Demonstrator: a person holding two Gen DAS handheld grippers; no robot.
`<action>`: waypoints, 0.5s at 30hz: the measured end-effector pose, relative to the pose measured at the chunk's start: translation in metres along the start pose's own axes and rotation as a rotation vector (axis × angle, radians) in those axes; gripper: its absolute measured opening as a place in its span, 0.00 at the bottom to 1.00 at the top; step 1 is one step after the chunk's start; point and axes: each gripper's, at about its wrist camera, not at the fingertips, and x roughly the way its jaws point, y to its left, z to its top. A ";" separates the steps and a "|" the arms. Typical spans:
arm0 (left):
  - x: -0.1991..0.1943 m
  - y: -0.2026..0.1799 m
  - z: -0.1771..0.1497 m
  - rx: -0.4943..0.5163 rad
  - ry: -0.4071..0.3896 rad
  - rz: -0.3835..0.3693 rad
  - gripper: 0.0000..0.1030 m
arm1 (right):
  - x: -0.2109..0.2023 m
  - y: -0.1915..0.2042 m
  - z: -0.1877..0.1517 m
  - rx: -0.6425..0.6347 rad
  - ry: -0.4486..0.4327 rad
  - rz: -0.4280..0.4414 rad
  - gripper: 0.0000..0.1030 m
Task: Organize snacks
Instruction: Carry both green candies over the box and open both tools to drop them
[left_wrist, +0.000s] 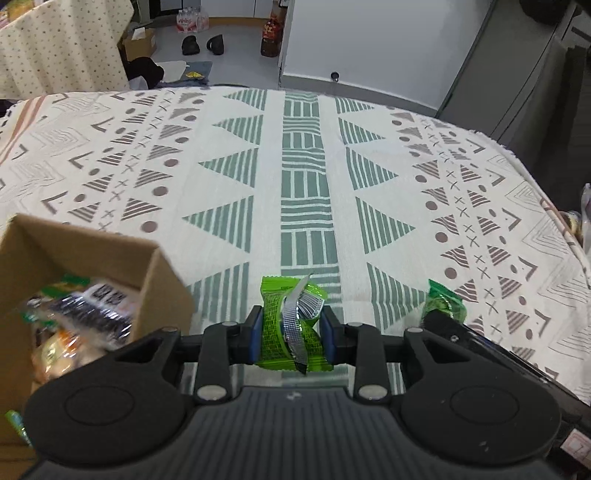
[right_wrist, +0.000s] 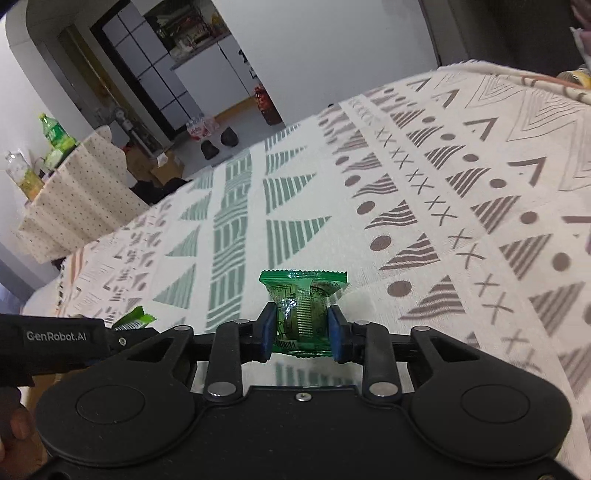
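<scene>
Both claws loaded. My left claw (left_wrist: 291, 332) is clenched on a bright green crinkled snack packet (left_wrist: 286, 325), just right of the open brown cardboard box (left_wrist: 162, 280), which already holds several wrappers. My right claw (right_wrist: 303, 332) grips a darker green translucent snack packet (right_wrist: 301, 314), farther right of the box. The patterned cloth-covered counter (left_wrist: 295, 166) shows no other snacks; I judge only these two remain.

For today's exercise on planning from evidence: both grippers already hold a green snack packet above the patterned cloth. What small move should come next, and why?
Probably swing the left gripper, shut on its light green packet, left over the open cardboard box and release. The box already holds snacks and sits just beside that gripper. The right gripper with its dark green packet can follow.
</scene>
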 end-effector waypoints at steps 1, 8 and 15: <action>-0.006 0.002 -0.002 -0.002 -0.005 -0.001 0.30 | -0.007 0.001 -0.002 0.007 -0.003 -0.001 0.27; -0.045 0.014 -0.015 -0.029 -0.025 -0.016 0.30 | -0.041 0.012 -0.015 0.032 -0.021 -0.007 0.28; -0.081 0.020 -0.030 -0.036 -0.061 -0.045 0.30 | -0.081 0.020 -0.018 0.028 -0.060 -0.021 0.28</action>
